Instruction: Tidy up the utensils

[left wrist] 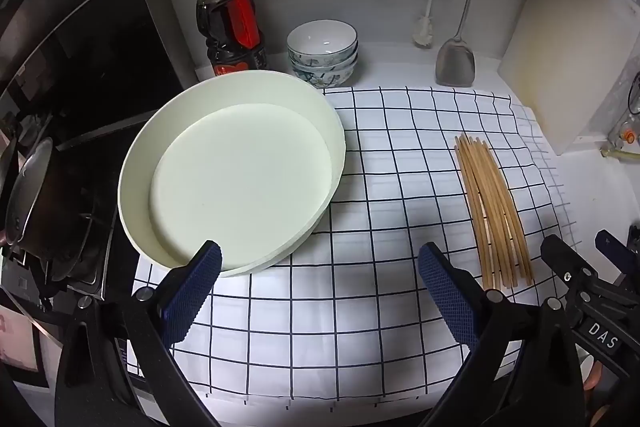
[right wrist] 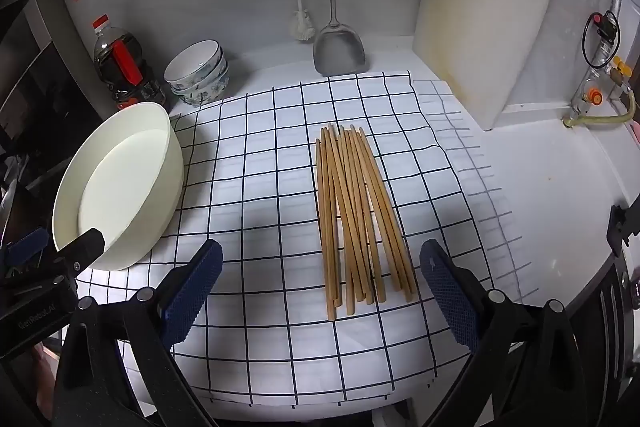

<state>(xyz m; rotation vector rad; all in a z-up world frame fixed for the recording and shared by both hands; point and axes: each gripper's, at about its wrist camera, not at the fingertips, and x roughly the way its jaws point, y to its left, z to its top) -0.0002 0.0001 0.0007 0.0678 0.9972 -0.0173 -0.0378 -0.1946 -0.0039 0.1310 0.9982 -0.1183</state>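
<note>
Chopsticks (right wrist: 358, 219) lie bundled on the checked cloth (right wrist: 260, 155), apart from the white basin (right wrist: 120, 183). Left gripper (left wrist: 320, 291) and right gripper (right wrist: 320, 291) both spread wide, holding nothing.

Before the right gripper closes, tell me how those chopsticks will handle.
The wooden chopsticks look stiff and light. They lie loose and overlapping on the checked cloth, so some will probably slip or roll away. The open right gripper may catch only a few.
</note>
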